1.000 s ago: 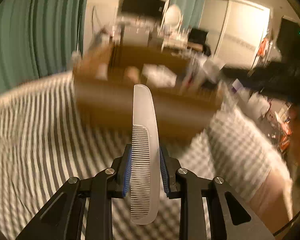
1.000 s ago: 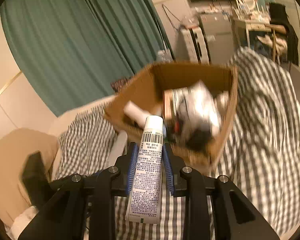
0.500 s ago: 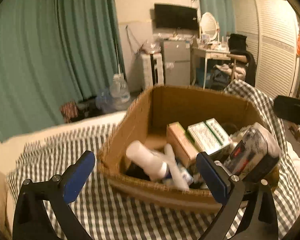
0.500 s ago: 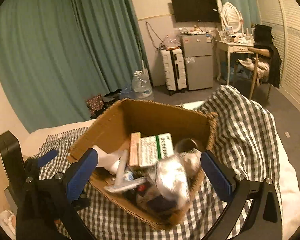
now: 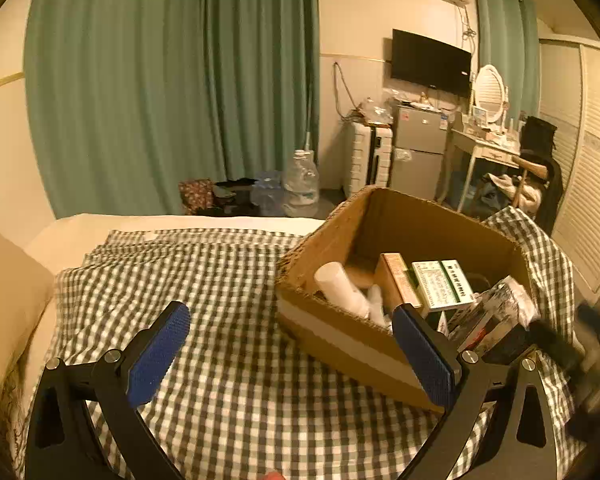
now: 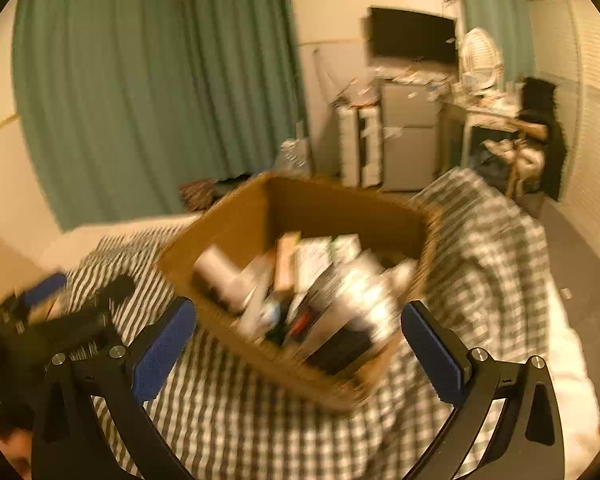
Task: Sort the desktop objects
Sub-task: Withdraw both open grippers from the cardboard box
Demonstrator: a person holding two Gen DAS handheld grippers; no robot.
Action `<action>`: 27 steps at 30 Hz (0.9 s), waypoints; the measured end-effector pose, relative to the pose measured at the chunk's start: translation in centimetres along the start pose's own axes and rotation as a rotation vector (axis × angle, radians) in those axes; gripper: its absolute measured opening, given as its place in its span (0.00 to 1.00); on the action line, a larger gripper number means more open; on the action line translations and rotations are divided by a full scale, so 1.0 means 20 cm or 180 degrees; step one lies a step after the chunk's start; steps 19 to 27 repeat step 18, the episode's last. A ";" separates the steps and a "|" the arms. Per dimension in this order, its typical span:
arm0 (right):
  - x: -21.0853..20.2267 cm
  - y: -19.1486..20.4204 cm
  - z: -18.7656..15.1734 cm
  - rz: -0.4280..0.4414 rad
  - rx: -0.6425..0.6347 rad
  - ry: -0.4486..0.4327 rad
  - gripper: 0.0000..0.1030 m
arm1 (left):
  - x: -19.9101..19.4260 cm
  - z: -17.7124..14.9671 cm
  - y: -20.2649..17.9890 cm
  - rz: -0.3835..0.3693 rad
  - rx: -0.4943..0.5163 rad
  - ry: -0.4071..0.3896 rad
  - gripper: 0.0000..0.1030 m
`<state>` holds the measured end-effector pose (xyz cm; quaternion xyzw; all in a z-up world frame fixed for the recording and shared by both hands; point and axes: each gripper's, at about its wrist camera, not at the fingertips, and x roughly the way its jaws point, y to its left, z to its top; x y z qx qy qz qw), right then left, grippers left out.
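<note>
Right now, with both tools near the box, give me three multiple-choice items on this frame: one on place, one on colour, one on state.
1. Where does the cardboard box rest?
A. on the checked cloth
B. on the floor
C. on a chair

2. What colour are the curtains?
A. red
B. green
C. white

3. How is the left tool?
A. shut on a comb
B. shut, empty
C. open, empty

Answers: 1 A, cloth lies under and around the box; 2 B, green folds fill the wall; 3 C, blue pads stand wide apart, nothing between.
</note>
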<state>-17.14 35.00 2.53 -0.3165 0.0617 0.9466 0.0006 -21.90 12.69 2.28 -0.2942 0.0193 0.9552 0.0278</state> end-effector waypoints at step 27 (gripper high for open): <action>0.09 -0.02 -0.05 -0.0187 -0.0087 0.0121 1.00 | 0.02 -0.10 -0.01 0.0051 0.0000 0.0022 1.00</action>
